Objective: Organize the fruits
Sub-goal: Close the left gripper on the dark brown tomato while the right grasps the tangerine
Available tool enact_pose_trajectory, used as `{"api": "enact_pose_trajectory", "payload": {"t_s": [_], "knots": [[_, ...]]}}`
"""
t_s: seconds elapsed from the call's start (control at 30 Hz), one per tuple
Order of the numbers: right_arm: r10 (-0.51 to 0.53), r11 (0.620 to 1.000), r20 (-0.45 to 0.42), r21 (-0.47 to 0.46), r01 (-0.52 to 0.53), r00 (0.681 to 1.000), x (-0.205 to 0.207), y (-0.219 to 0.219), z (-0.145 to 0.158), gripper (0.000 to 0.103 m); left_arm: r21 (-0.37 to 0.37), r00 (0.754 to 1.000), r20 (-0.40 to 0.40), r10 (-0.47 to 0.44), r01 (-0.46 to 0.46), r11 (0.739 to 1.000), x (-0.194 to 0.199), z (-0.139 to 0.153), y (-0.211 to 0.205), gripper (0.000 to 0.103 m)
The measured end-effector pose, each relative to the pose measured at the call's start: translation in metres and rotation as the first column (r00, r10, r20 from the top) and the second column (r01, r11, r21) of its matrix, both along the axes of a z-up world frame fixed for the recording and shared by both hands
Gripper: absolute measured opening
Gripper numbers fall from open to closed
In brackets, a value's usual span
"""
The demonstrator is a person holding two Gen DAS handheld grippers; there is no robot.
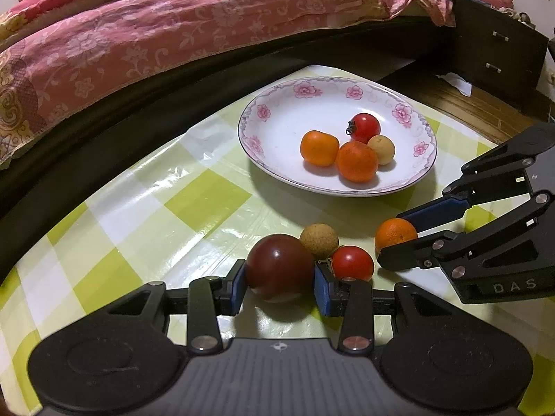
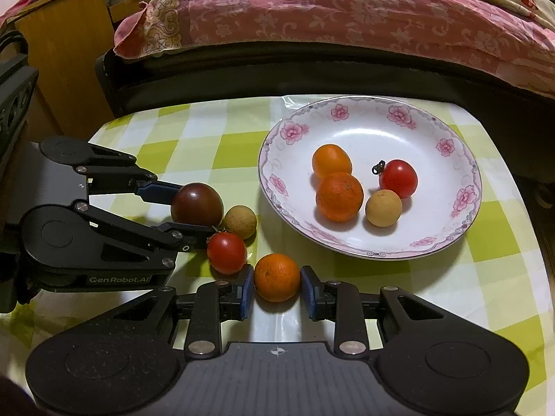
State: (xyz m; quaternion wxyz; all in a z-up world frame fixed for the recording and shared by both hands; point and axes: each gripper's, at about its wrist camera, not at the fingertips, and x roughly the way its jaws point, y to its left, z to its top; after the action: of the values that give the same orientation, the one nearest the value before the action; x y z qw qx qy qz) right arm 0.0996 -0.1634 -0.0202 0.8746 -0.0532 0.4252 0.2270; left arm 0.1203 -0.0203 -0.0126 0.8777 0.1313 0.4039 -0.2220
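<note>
Over checked cloth [image 2: 215, 145], tilted hand-held grippers [image 2: 276, 287]

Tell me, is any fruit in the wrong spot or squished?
Nothing looks squished or spilled. Four fruits sit outside the plate: a dark tomato, a brown longan, a red tomato and an orange. Four more fruits are on the plate.

Pink floral bedspread [image 1: 180, 31] – draped over dark bed frame; dark two-drawer nightstand [image 1: 499, 48] right of bed, orange-brown wooden cabinet [image 2: 66, 59] left.
</note>
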Motion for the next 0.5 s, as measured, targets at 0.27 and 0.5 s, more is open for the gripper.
{"api": "enact_pose_trajectory", "payload": {"t_s": [0.27, 0.5], "knots": [[0.000, 1.000, -0.004, -0.016, 0.000, 1.000, -0.0013, 0.0002, 0.0019, 0.024, 0.012, 1.000, -0.005, 0.007, -0.007, 1.000, -0.0006, 0.0010, -0.0022, 0.046], [-0.023, 0.999, 0.000, -0.026, 0.023, 1.000, -0.0034, -0.0053, 0.0041, 0.024, 0.034, 1.000, -0.011, 0.023, -0.023, 0.999, -0.0072, 0.0039, -0.0013, 0.046]]}}
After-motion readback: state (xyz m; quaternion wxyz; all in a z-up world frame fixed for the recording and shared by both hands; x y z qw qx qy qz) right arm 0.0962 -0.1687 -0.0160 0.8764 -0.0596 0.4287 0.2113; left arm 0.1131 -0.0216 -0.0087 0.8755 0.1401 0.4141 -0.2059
